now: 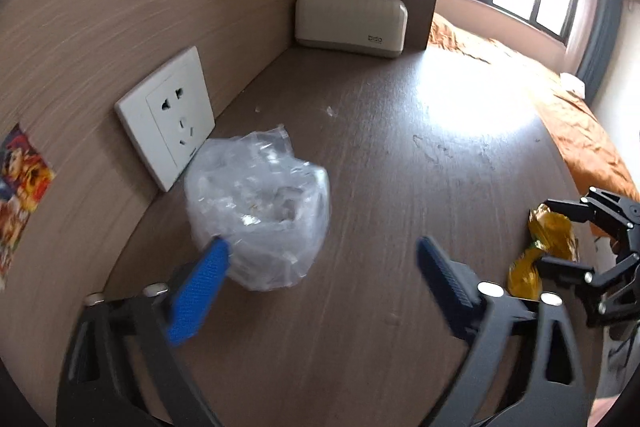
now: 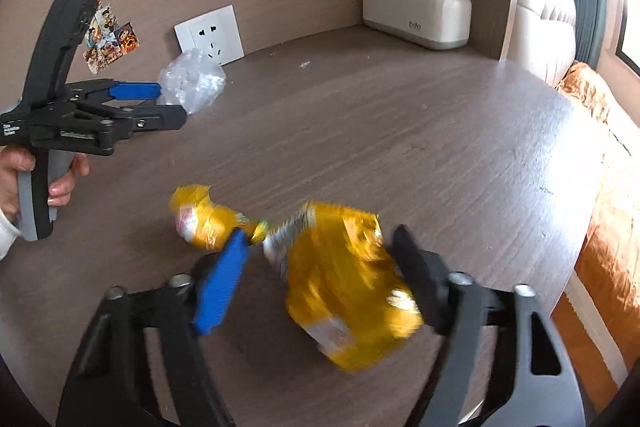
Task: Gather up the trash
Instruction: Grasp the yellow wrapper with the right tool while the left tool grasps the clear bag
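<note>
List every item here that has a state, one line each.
clear plastic bag: crumpled, on the desk by a socket
yellow wrapper: crumpled, twisted, lying on the desk
tissue box: tissue sticking out on top
wall sockets: nothing plugged in
left hand-held gripper: open, blue pad at the bag
right hand-held gripper: open around the wrapper

**Camera Placement: Two Wrist-Mounted Fisheye Views**

The left wrist camera sits behind the left gripper (image 1: 322, 255) and looks forward and down along its fingers, close over the wooden desk (image 1: 380, 155), facing the wall socket (image 1: 168, 117) and the clear plastic bag (image 1: 260, 207). The right wrist camera sits likewise behind the right gripper (image 2: 320, 251), tilted down, close above the yellow wrapper (image 2: 340, 279). Both views share the desk, socket, bag, wrapper and tissue box (image 1: 350, 21). Each view shows the other gripper at its edge.
</note>
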The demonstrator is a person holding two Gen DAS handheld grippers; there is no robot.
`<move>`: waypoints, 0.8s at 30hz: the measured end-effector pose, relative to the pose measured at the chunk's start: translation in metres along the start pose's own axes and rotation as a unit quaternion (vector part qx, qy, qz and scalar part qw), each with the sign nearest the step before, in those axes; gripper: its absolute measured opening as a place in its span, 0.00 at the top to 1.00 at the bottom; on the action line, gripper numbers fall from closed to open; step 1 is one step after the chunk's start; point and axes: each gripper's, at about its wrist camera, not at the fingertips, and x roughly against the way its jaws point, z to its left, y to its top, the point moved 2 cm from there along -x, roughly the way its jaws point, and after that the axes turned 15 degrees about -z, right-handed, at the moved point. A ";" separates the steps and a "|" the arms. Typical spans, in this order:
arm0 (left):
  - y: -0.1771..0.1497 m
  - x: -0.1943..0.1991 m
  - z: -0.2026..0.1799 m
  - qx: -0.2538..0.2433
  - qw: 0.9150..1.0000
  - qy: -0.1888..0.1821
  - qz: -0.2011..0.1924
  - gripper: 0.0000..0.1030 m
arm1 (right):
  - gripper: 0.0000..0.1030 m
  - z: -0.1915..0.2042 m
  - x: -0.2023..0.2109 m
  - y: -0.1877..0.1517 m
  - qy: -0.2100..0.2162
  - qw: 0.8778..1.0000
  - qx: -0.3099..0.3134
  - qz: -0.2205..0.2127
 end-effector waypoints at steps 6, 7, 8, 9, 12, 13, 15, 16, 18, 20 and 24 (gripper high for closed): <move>0.003 -0.007 0.001 -0.021 1.000 -0.009 -0.004 0.88 | 0.62 0.001 -0.004 0.005 -0.009 1.000 -0.008 -0.004; 0.004 -0.007 0.001 -0.018 1.000 -0.010 -0.004 0.95 | 0.62 0.000 -0.003 0.006 -0.009 1.000 -0.010 -0.006; 0.004 -0.007 0.000 -0.020 1.000 -0.010 -0.005 0.99 | 0.63 0.001 -0.003 0.007 -0.009 1.000 -0.011 -0.008; 0.004 -0.006 -0.001 -0.021 1.000 -0.012 -0.005 1.00 | 0.63 0.001 -0.003 0.008 -0.009 1.000 -0.013 -0.008; 0.005 -0.005 -0.005 -0.019 1.000 -0.017 -0.011 1.00 | 0.63 0.002 0.000 0.013 -0.009 1.000 -0.015 -0.014; 0.006 -0.006 -0.007 -0.020 1.000 -0.017 -0.009 1.00 | 0.63 0.002 0.001 0.014 -0.008 1.000 -0.015 -0.015; 0.007 -0.005 -0.010 -0.014 1.000 -0.017 -0.012 1.00 | 0.63 0.003 0.003 0.016 -0.007 1.000 -0.014 -0.016; 0.009 -0.004 -0.012 -0.011 1.000 -0.018 -0.013 1.00 | 0.63 0.003 0.005 0.017 -0.005 1.000 -0.014 -0.017; 0.012 -0.002 -0.013 -0.008 1.000 -0.016 -0.018 1.00 | 0.63 0.004 0.007 0.018 -0.004 1.000 -0.013 -0.019; 0.014 0.000 -0.014 -0.006 1.000 -0.011 -0.020 1.00 | 0.63 0.004 0.009 0.019 -0.001 1.000 -0.013 -0.020; 0.016 -0.004 -0.010 0.003 1.000 -0.010 -0.011 1.00 | 0.63 0.002 0.016 0.022 0.002 0.999 -0.017 -0.031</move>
